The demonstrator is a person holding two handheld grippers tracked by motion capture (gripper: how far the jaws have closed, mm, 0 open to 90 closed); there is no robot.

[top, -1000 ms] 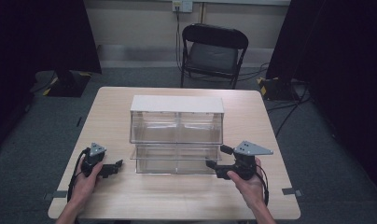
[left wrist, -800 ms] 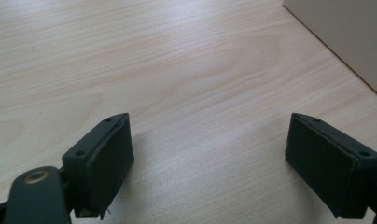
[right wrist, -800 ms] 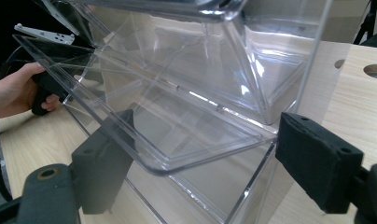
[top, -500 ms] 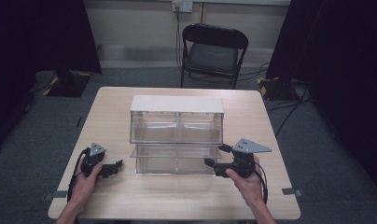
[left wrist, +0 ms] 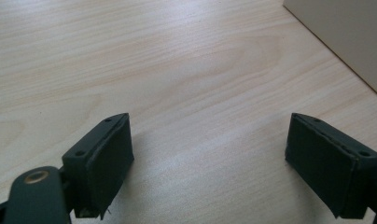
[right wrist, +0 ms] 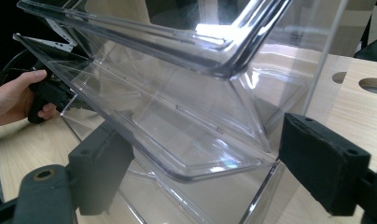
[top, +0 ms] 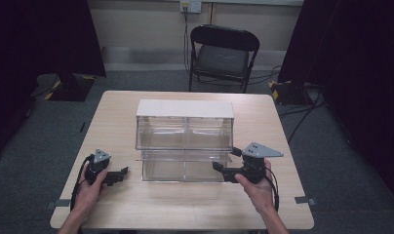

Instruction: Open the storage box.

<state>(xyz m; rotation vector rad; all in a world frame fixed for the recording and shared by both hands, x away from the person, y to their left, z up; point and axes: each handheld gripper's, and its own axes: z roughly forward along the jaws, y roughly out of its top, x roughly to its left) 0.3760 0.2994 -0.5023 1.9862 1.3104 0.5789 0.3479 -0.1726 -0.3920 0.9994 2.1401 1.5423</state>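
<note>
A clear plastic bin unit (top: 184, 127) with a white top stands mid-table, its lower drawer (top: 183, 165) tipped out toward me. My right gripper (top: 223, 171) is at that drawer's right front corner, open. In the right gripper view its jaws (right wrist: 207, 140) stand wide apart on either side of the tilted clear drawer (right wrist: 177, 126), without closing on it. My left gripper (top: 118, 174) rests on the table left of the unit, open. In the left gripper view it (left wrist: 210, 128) has bare wood between its fingers.
The wooden table (top: 185, 209) has free room in front of the unit and on both sides. A black folding chair (top: 223, 53) stands behind the table. The other hand with the left gripper (right wrist: 42, 95) appears through the clear plastic. Round holes (right wrist: 371, 85) mark the tabletop.
My right gripper has edged slightly toward the lower drawer. The left gripper and the bin unit have not visibly moved.
</note>
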